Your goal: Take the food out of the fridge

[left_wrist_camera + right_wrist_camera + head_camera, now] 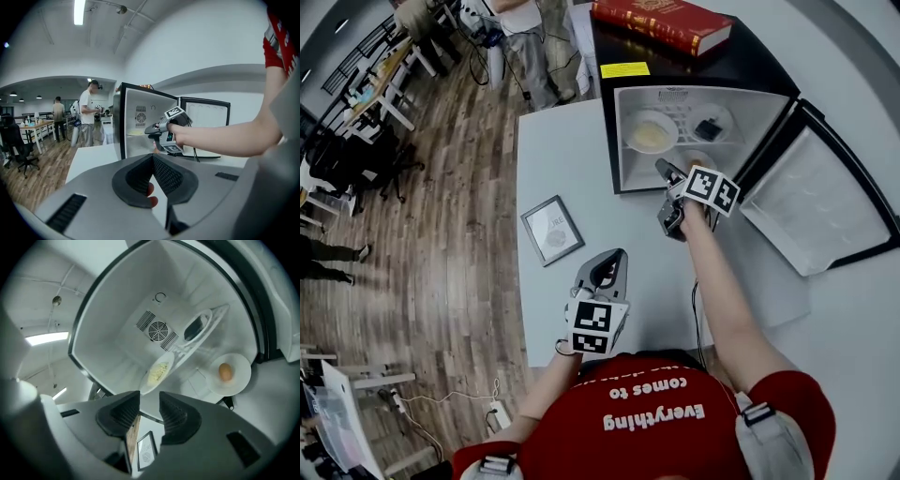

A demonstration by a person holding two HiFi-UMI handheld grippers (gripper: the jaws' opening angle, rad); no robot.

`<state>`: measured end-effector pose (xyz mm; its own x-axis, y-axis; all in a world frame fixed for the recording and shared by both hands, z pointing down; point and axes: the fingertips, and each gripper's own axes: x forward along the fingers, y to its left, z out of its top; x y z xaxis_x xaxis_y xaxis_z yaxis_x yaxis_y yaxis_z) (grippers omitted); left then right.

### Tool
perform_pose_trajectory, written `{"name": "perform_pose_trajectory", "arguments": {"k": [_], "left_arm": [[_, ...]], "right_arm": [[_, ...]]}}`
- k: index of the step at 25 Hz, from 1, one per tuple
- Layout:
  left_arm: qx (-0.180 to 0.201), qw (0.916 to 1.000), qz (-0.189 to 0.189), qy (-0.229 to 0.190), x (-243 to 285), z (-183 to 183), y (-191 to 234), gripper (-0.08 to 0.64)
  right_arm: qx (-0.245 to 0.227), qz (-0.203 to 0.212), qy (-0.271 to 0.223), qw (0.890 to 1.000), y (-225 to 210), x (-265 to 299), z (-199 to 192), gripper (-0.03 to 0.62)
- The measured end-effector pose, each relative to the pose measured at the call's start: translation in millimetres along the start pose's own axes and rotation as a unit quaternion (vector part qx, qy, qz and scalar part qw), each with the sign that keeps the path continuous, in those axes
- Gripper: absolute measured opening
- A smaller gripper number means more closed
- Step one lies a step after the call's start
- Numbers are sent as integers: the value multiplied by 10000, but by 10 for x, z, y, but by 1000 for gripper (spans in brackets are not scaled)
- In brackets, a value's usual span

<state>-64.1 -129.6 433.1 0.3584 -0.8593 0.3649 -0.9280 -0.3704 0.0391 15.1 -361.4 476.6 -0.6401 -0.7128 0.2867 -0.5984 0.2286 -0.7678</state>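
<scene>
The small fridge (609,141) stands open on the white table, its door (820,192) swung out to the right. Inside are a plate of pale yellow food (650,134) (159,373), a plate with a dark item (710,128) (193,329) and a lower plate with a brown egg-like piece (226,372). My right gripper (666,169) (149,399) (157,131) hovers at the fridge mouth, open, with nothing between its pads. Nearer my body, over the table, my left gripper (607,267) (153,157) has its tips together and holds nothing.
A red book (661,21) and a yellow label (624,69) lie on the fridge top. A framed picture (551,230) (145,451) rests on the table (553,159) left of the grippers. Beyond the table's left edge are wooden floor, desks, chairs and people (89,112).
</scene>
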Motion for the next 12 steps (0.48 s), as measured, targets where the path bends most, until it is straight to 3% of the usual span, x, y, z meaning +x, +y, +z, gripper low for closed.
{"name": "perform_pose_trajectory", "arguments": {"k": [6, 12], "left_arm": [[-112, 9997, 73, 208, 62, -124, 102, 6], [-223, 9991, 39, 368, 130, -224, 162, 6]], "right_arm": [[993, 60, -18, 9950, -273, 393, 163, 117], [1937, 426, -110, 9801, -343, 561, 224, 115]]}}
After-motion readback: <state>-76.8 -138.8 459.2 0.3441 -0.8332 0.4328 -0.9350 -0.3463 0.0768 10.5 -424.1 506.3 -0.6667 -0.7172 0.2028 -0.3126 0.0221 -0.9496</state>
